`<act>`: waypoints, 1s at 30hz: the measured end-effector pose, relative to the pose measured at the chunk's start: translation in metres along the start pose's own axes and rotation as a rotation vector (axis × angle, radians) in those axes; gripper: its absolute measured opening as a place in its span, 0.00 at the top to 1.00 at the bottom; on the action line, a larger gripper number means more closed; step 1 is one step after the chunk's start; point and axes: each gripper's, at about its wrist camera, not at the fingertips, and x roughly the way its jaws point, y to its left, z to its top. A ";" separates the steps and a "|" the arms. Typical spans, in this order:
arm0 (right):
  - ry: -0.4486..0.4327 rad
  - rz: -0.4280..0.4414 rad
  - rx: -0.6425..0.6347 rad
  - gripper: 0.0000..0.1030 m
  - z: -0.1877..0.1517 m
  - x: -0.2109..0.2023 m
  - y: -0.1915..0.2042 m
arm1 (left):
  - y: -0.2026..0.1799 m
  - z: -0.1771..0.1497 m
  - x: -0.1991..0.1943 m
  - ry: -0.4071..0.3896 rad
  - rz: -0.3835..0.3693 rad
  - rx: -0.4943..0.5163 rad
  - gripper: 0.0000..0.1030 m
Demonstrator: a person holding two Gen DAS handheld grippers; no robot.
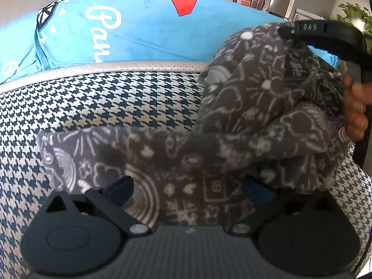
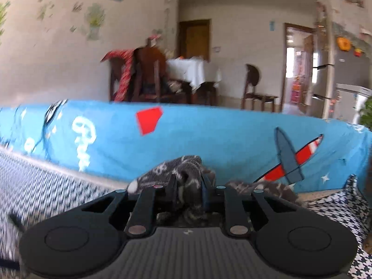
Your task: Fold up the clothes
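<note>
Jaws of the left gripper [image 1: 189,191] stand wide apart over the near edge of the dark grey garment printed with pale doodle drawings [image 1: 244,121]; the cloth lies between them, but neither finger presses on it. Jaws of the right gripper [image 2: 188,191] are drawn close together and pinch a bunched fold of the same garment [image 2: 186,174], which rises between the fingers and spills out to either side.

Left wrist view: the garment lies on a cushion covered in dark-and-cream houndstooth fabric [image 1: 104,97]. Its lower part is spread flat just ahead of the left gripper, while its right part is lifted into a crumpled mass. At the top of that mass the right gripper [image 1: 286,31] appears from the side, its black finger marked with pale letters, clamped on the cloth. The right hand [image 1: 355,109] shows at the right edge of the view, wrapped around the gripper's handle.

Behind the cushion runs a pale grey perforated band [image 1: 130,66], and beyond it a bright blue cloth printed with white script and a red shape [image 1: 144,28].

Right wrist view: the blue cloth [image 2: 209,134] also carries an aeroplane motif. Farther back stand dark wooden chairs [image 2: 253,88] and a dining surface under a white cloth [image 2: 195,69]. This view is blurred.
</note>
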 end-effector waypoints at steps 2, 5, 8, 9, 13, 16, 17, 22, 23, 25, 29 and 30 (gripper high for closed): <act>-0.016 -0.035 0.045 0.81 0.005 -0.001 -0.008 | 0.000 -0.001 0.000 0.002 0.001 0.002 0.00; -0.029 -0.094 0.091 0.82 0.009 -0.002 -0.022 | 0.000 -0.002 -0.001 0.004 0.003 0.005 0.00; -0.054 -0.159 0.118 0.87 0.015 -0.006 -0.037 | 0.003 -0.002 0.001 0.009 0.011 -0.004 0.00; -0.066 -0.190 0.131 0.87 0.017 -0.008 -0.042 | 0.004 -0.002 0.001 0.012 0.013 -0.009 0.00; -0.105 -0.351 0.205 0.89 0.024 -0.016 -0.070 | 0.009 -0.002 0.004 0.023 0.019 -0.029 0.00; -0.105 -0.528 0.289 0.96 0.024 -0.020 -0.097 | 0.012 -0.003 0.004 0.028 0.019 -0.044 0.00; -0.105 -0.593 0.296 0.96 0.024 -0.022 -0.104 | 0.014 -0.002 0.004 0.031 0.017 -0.048 0.00; -0.101 -0.641 0.356 0.96 0.025 -0.037 -0.138 | 0.018 -0.001 0.007 0.034 0.018 -0.051 0.00; -0.096 -0.617 0.357 0.96 0.026 -0.039 -0.138 | 0.018 0.000 0.008 0.033 0.021 -0.051 0.00; -0.083 -0.558 0.338 0.96 0.027 -0.039 -0.132 | 0.019 0.001 0.008 0.031 0.025 -0.053 0.00; -0.047 -0.410 0.286 0.95 0.028 -0.034 -0.109 | 0.019 0.004 0.006 0.023 0.041 -0.056 0.00; -0.035 -0.372 0.266 0.95 0.027 -0.033 -0.102 | 0.020 0.005 0.006 0.023 0.036 -0.063 0.00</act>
